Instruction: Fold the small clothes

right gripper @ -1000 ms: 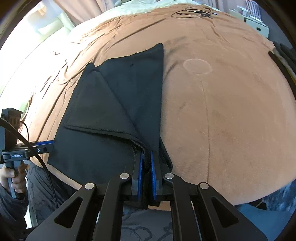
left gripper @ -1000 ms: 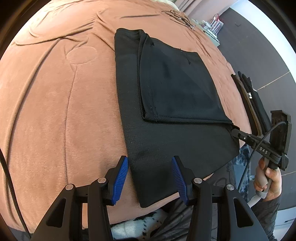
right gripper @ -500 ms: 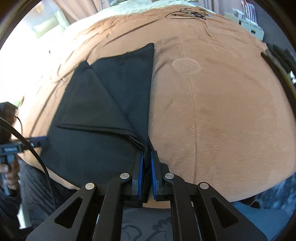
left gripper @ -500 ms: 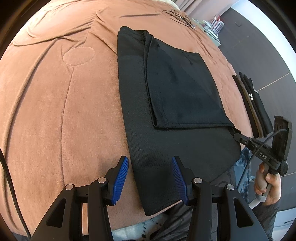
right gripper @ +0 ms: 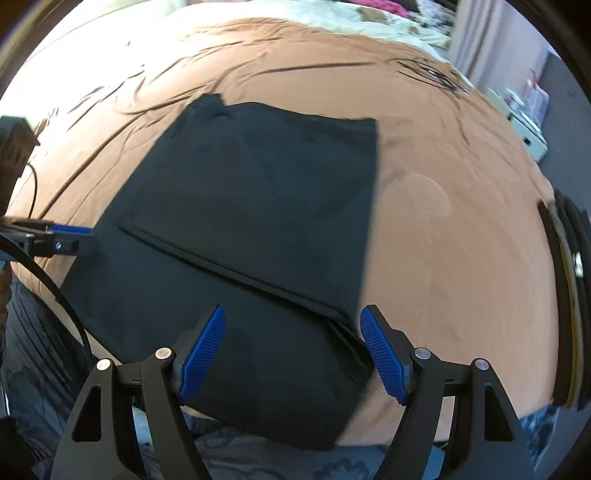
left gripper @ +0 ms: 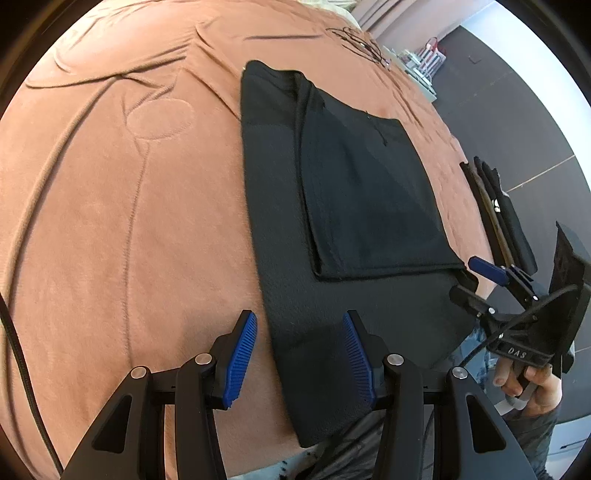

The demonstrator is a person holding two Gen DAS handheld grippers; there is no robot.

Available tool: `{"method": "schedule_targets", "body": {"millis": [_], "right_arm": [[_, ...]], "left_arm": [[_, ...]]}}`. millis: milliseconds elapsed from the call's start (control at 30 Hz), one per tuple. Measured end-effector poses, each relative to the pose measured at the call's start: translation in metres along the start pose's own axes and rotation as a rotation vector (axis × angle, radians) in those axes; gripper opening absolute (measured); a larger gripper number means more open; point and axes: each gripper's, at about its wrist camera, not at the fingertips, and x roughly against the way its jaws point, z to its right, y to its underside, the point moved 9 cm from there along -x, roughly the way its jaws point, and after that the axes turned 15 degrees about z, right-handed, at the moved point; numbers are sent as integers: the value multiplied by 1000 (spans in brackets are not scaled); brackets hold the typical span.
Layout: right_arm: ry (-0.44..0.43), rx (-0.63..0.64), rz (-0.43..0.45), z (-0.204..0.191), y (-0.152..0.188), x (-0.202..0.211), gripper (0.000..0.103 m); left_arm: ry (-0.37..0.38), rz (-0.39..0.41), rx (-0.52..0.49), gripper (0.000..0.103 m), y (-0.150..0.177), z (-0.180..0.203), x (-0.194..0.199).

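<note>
Work surface: a bed covered by a rust-brown blanket (left gripper: 122, 229), soft nap, with stitched seam lines and one stitched circle (left gripper: 159, 118) on it. Long creases run across the blanket toward its far edge. A loose tangle of thin black cord (left gripper: 354, 38) lies near the far right corner. Beyond the far edge, pale patterned bedding (right gripper: 332, 22). Past the right side, dark grey floor (left gripper: 517, 122) and a low white shelf unit (right gripper: 526, 122) holding small items, too blurred to identify. At the right edge of the bed, a stack of folded dark clothes (left gripper: 506, 221), seen edge-on.

Task item: black garment (left gripper: 332, 206), matte knit fabric, lying flat near the front edge of the bed, its near end hanging slightly over that edge. It is partly folded: one flap is laid over the base layer, forming a smaller rectangle with a straight hemmed edge across the front. The base layer shows uncovered along the left and front of the flap. Surface mostly smooth, small bunch at the far left corner.

Left gripper (left gripper: 299, 354): jaws apart, nothing clamped; it hovers at the garment's front left edge.

Right gripper (right gripper: 291, 354): jaws have just been opening and now stand wide apart; the garment's front right corner lies below and between them, pads not pressing it. A hand (left gripper: 532, 384) holds its handle.
</note>
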Motion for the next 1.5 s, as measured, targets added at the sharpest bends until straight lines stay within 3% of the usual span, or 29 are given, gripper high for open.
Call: {"method": "schedule_targets", "body": {"millis": [267,500,633,867,1267,1400,1500], "right_arm": [[-77,153,-16,-58,-20,-25,74],[-95,159,-61,-58,-27,-67,74],[-19,130,-33,-41,-42,-80,74],[38,-2,-53,1,-56,-104,74],[158,-311,-56,104,-65,-135,74],[153,-396,-37,129,-61,-131,74],[69,-407,-21,125,-62,-126,74]], "left_arm": [[-5,22,32,51,-14,-21,11],[-26,33,51,51,-22,-41,19],[-28,25,51,51,-26,-44,17],[-28,20,57,51,-42,-45,10],[-43,2,51,51,-68,-35,-10],[-50,-5,43,51,-76,-31,-19],[-59,-10,37,51,-79,-28,-26]]}}
